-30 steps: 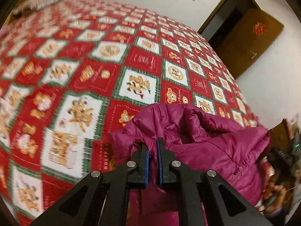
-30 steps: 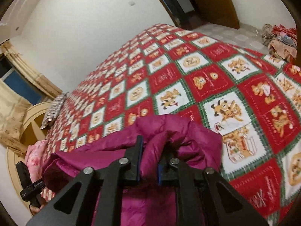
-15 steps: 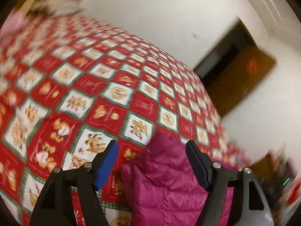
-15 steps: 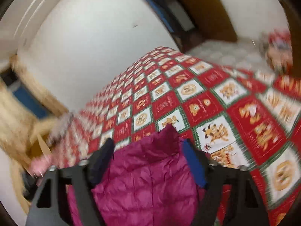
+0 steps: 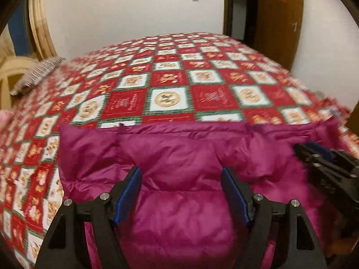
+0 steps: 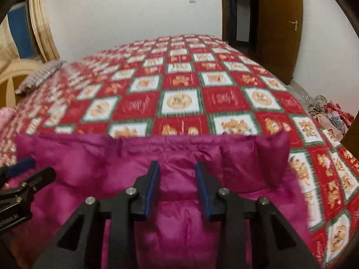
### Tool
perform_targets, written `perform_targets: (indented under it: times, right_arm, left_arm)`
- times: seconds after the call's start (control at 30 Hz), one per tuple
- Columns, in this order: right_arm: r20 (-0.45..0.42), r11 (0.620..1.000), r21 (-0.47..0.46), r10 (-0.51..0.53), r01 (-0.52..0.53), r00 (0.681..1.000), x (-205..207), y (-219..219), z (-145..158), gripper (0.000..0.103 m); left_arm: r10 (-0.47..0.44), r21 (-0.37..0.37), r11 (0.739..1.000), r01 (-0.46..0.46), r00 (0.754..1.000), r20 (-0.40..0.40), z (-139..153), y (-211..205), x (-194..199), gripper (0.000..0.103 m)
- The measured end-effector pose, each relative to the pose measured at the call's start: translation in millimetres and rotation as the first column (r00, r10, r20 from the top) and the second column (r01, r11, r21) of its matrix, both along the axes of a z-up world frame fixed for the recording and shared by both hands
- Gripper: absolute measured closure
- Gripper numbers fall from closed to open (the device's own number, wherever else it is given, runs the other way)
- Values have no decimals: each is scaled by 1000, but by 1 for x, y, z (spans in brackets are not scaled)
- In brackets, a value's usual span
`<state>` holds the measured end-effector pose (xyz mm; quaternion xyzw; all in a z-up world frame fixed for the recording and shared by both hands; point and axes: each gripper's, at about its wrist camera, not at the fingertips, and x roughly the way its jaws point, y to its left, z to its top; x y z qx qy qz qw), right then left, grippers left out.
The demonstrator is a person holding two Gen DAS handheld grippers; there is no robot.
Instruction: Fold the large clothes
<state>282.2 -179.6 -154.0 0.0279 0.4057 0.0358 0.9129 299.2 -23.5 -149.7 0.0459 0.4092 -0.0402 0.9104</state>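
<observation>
The magenta puffer jacket [image 5: 179, 179] is lying flat on the near end of the bed's red teddy-bear quilt [image 5: 170, 94], its straight far edge running across. The left gripper [image 5: 181, 179] is above the jacket with its jaws spread wide, nothing pinched, having just opened up. The right gripper [image 6: 177, 179] sits further right over the same jacket, jaws just been narrowing, pads not squeezing any fabric. A striped pillow [image 5: 36, 74] is way off at the quilt's far left.
</observation>
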Motion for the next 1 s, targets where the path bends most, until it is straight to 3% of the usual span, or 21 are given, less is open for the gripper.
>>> perform_targets:
  times: [0.43, 0.73, 0.9, 1.0]
  right_arm:
    - [1, 999, 49, 1, -1, 1000, 16, -1, -19, 66]
    - [-17, 999, 43, -2, 3, 1000, 17, -6, -8, 68]
    - [46, 995, -43, -91, 93, 995, 6, -36, 19, 68]
    - [32, 983, -90, -161, 163, 986, 9, -61, 16, 68]
  left_arm:
    - [55, -28, 998, -55, 998, 2, -38, -5, 25, 23]
    - [66, -40, 997, -67, 998, -19, -45, -2, 30, 22]
    - [69, -30, 997, -69, 998, -15, -46, -3, 30, 22]
    - [68, -31, 997, -69, 998, -15, -45, -3, 30, 22]
